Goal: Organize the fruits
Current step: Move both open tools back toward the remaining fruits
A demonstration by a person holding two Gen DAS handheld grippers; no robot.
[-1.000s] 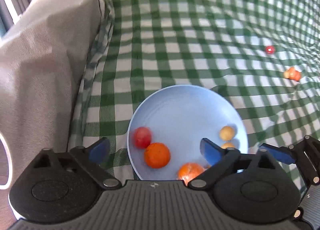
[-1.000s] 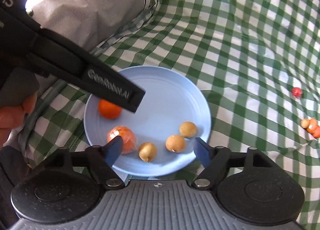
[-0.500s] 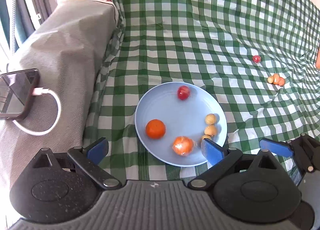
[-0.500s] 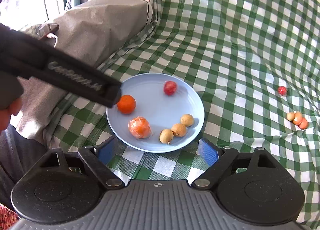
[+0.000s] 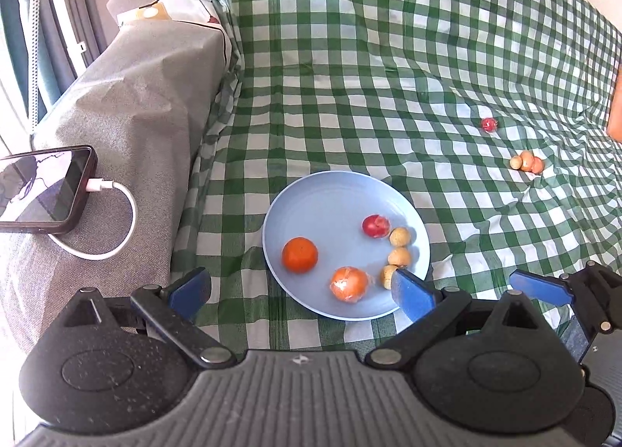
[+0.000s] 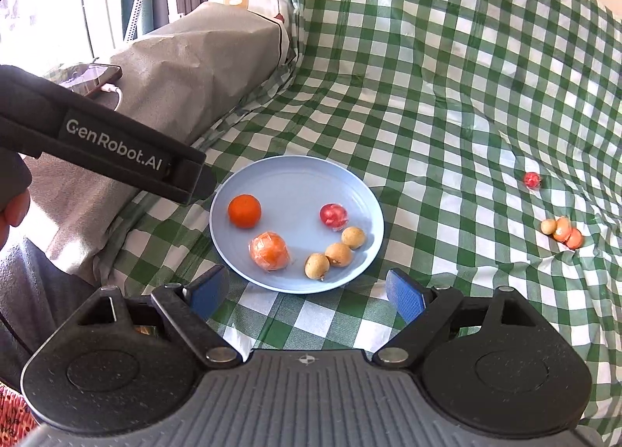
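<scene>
**Now: both grippers withdrawn from the plate, jaws released**

Evidently the view has widened within the last second. Both grippers have backed up and away from the round pale-blue plastic plate (image 6: 371,213), which a second ago filled the space between the jaws and now lies ahead of them, fully visible on the green-and-white checked cloth (image 6: 447,104).

Jaw state: the left gripper (image 5: 301,287) stands released and empty; the right gripper (image 6: 307,291) is likewise spread wide, nothing between its blue pads.

Plate contents: a bare orange mandarin (image 6: 244,211), a film-wrapped orange fruit (image 6: 269,251), a wrapped red round fruit (image 6: 333,214) and three small tan longan-like fruits (image 6: 337,253). The red fruit has rolled across the plate and now rests beside the tan ones.

Remaining items: a small red wrapped fruit (image 6: 532,179) and a tight cluster of tan and orange small fruits (image 6: 563,231) lie on the cloth, well ahead and right of the right jaws, apart from the plate.

Judgement: one deposit appears complete; the withdrawal clears room to reach for the scattered fruits next. The task is partly done.
</scene>
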